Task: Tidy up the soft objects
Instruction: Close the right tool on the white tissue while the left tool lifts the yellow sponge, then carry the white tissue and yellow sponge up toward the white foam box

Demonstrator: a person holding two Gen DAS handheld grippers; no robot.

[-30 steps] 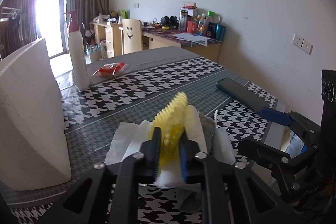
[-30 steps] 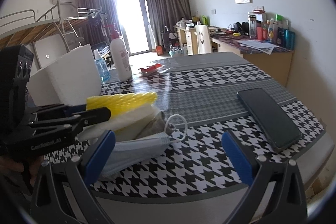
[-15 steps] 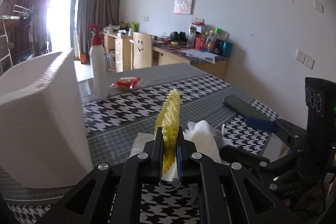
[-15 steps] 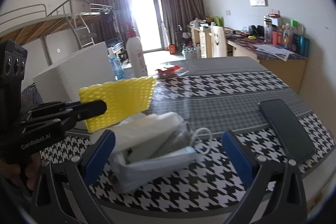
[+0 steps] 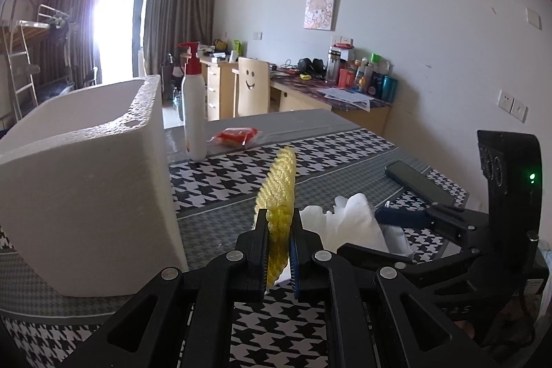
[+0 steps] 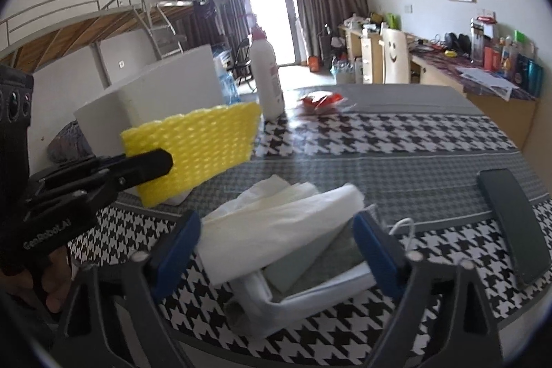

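Observation:
A yellow foam net sleeve stands on edge, lifted off the table, with my left gripper shut on its lower end. In the right wrist view the same yellow sleeve hangs from the left gripper, just in front of the white foam box. My right gripper straddles a pile of white tissue lying over a pale face mask. Its jaws are closing, and the blue pads stand at the pile's two sides.
The white foam box fills the table's left side. Behind it stand a pump bottle and a red packet. A dark phone lies near the right edge of the houndstooth tablecloth. A desk and chair stand beyond.
The left gripper has lifted the yellow sleeve off the pile and carried it towards the foam box. The right gripper has come in over the tissue and mask, and its jaws have narrowed.

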